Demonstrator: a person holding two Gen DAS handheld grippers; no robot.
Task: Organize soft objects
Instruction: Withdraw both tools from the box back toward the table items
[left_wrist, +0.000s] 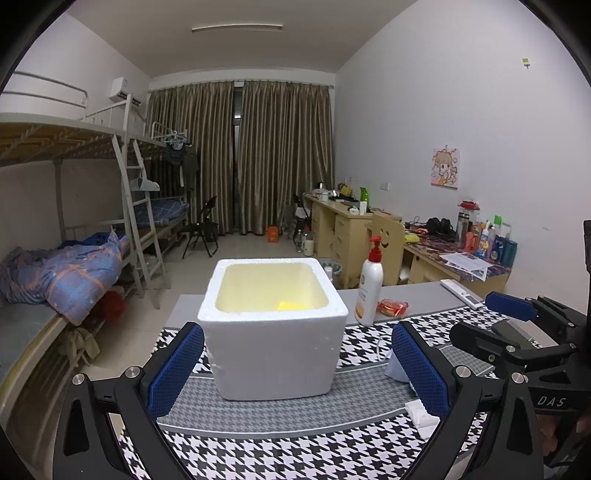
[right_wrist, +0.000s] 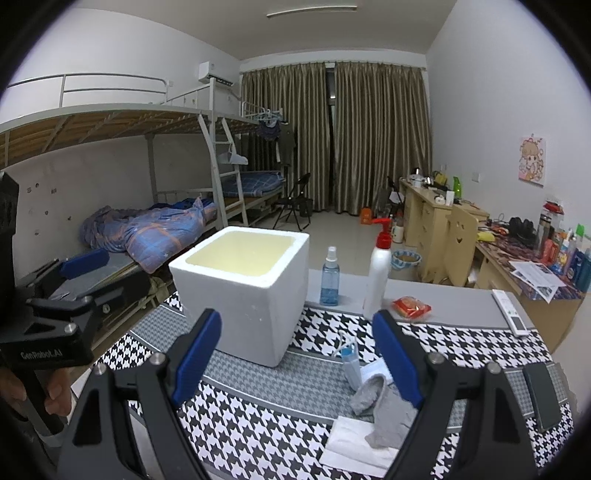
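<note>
A: On the houndstooth mat (right_wrist: 258, 435), foam box (right_wrist: 243, 291) dead ahead. I see grey sock (right_wrist: 380, 402) beside my right gripper (right_wrist: 295, 365).
B: Jaws?
A: Both spread, empty; left gripper (left_wrist: 295, 369) too.

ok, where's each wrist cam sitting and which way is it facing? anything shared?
Left wrist: on the left gripper, aimed across the table at the foam box; shows its own open jaws, plus the right gripper at right.
Right wrist: on the right gripper, further right, facing the same way over a gray sock and tissue; own jaws open, the left gripper and a hand at left.
Shared: foam box, lotion pump bottle, red snack packet, bunk beds, curtains.
</note>
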